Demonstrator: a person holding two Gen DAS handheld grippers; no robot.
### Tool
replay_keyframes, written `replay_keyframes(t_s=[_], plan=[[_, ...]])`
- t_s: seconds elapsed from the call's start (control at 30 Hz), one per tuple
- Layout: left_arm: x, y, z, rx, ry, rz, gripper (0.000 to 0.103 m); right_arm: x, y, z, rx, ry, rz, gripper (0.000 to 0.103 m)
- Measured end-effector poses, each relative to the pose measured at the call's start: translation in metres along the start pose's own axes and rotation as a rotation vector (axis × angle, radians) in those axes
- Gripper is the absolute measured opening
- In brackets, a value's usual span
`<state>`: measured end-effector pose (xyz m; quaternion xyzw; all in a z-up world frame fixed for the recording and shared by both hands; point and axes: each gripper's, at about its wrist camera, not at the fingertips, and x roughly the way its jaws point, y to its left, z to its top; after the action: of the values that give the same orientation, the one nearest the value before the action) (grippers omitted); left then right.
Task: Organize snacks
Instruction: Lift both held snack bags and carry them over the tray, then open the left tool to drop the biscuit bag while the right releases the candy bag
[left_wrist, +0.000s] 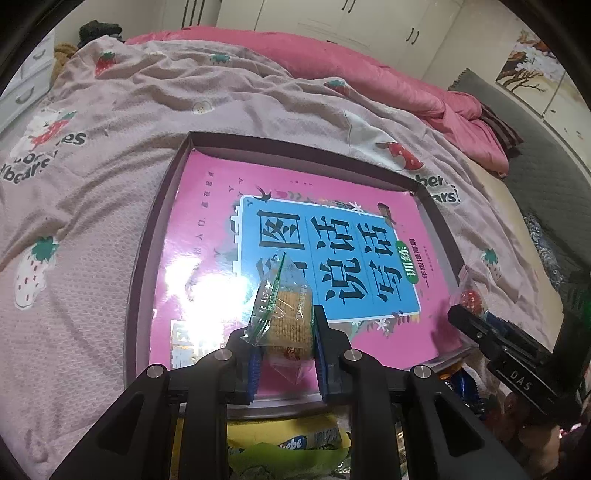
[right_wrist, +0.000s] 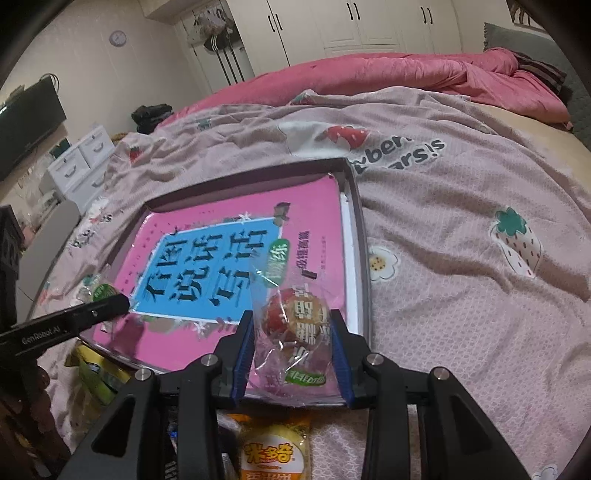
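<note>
Clamping a cracker packet (left_wrist: 286, 317), left claw (left_wrist: 284, 347); right claw (right_wrist: 291, 332) grips a red-labelled snack (right_wrist: 295, 317).

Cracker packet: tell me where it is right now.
In the left wrist view, the cracker packet is clamped in the left gripper, above the near edge of the pink book in the tray.

Glossy pink book cover (left_wrist: 207, 236); crinkly clear plastic cracker wrapper (left_wrist: 284, 314); soft matt woven cloth bedspread (left_wrist: 92, 206)
</note>
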<state>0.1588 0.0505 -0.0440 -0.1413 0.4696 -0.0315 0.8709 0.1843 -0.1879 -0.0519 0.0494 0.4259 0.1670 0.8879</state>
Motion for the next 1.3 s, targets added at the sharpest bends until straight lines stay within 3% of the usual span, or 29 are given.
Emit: replay_keyframes(t_s=[0.37,0.57,0.97,1.3], plan=[[0.003,0.003,-0.001,-0.013,0.006,0.005,0.025,-0.001,-0.001,0.000,0.007,-0.002,-0.005,0.040],[0.002,0.003,-0.001,-0.009,0.004,0.010,0.027,-0.004,0.002,-0.001,-0.001,-0.001,-0.004,0.045],[-0.010,0.003,0.002,0.015,-0.037,0.058,0.048,-0.011,-0.002,0.002,0.010,-0.026,-0.014,0.048],[-0.023,-0.002,0.005,0.044,-0.072,0.087,0.060,-0.016,-0.003,0.004,0.019,-0.038,-0.004,0.054]])
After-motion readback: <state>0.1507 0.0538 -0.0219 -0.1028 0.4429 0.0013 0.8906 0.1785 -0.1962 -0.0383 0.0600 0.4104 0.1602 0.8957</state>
